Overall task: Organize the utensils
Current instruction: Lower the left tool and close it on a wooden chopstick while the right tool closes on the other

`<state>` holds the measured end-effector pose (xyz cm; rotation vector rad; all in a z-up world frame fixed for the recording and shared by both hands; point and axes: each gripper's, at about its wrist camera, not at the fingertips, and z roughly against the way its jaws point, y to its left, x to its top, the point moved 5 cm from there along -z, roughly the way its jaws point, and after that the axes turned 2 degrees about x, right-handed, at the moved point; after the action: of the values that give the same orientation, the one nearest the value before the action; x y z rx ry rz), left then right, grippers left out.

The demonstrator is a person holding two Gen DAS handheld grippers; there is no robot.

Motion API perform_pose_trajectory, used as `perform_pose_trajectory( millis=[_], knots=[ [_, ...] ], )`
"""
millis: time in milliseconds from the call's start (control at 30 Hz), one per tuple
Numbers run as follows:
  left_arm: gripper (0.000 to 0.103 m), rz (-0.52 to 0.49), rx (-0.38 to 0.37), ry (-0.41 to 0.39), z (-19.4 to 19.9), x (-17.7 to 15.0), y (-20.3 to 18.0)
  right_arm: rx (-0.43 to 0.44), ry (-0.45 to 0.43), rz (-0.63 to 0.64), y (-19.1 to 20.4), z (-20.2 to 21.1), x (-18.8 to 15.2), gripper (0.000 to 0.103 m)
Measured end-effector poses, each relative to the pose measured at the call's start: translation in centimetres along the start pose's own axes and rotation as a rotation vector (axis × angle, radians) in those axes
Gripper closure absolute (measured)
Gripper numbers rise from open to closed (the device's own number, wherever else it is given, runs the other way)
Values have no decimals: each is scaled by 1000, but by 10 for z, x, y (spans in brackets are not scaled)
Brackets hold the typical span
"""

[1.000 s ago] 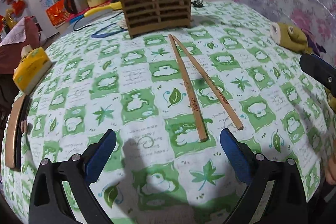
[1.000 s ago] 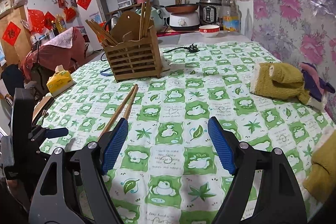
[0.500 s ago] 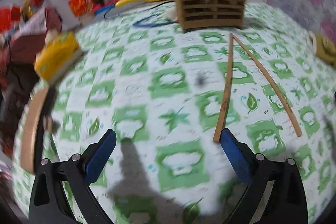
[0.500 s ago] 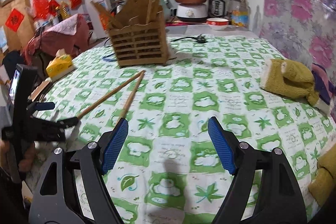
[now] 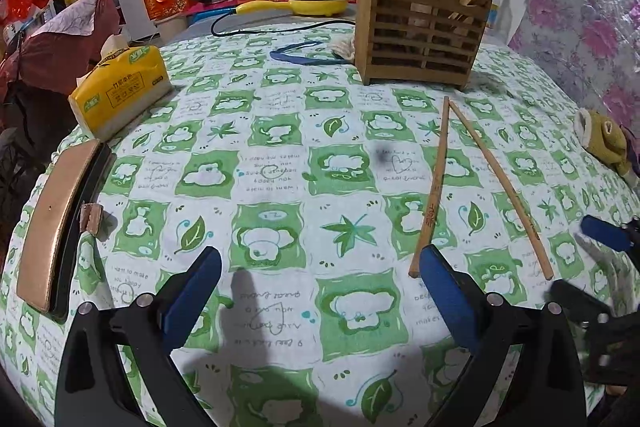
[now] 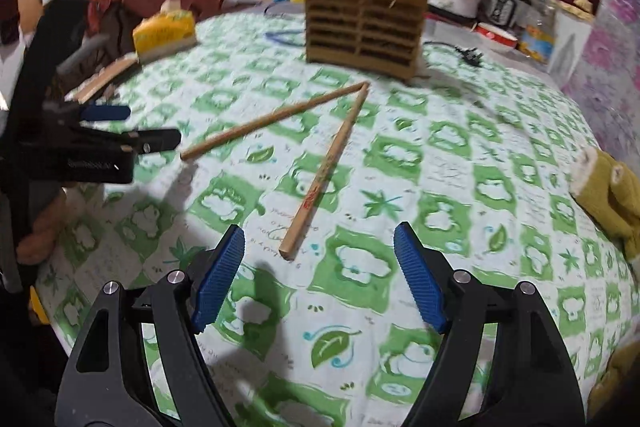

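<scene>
Two chopsticks (image 6: 320,179) lie loose on the green-checked tablecloth (image 5: 280,187) in front of the wooden utensil holder (image 5: 420,47), which already holds several sticks, so these two likely remain; the right gripper (image 6: 320,275) tilts down over the nearer end, jaws wide and empty, and the left gripper (image 5: 320,291) hangs beside them, also gaping and empty

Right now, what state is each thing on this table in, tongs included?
Left tongs: open, empty, over the cloth.
Right tongs: open, empty; the near chopstick's end lies just ahead of them.
Chopsticks: two, flat on the cloth, far tips meeting in a V, near ends apart.
Holder: upright, with utensils standing in it.
Tissue pack: lying at the table edge, a tissue sticking out.
</scene>
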<state>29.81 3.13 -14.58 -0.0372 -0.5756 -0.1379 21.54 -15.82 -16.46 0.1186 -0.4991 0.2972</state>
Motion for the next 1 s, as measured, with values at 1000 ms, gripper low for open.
perform_pose_trajectory(
  millis=[1000],
  knots=[
    [43,-208,-115,40,-10,-7,-46,43,-100,-248,-64,18,-2,56]
  ],
)
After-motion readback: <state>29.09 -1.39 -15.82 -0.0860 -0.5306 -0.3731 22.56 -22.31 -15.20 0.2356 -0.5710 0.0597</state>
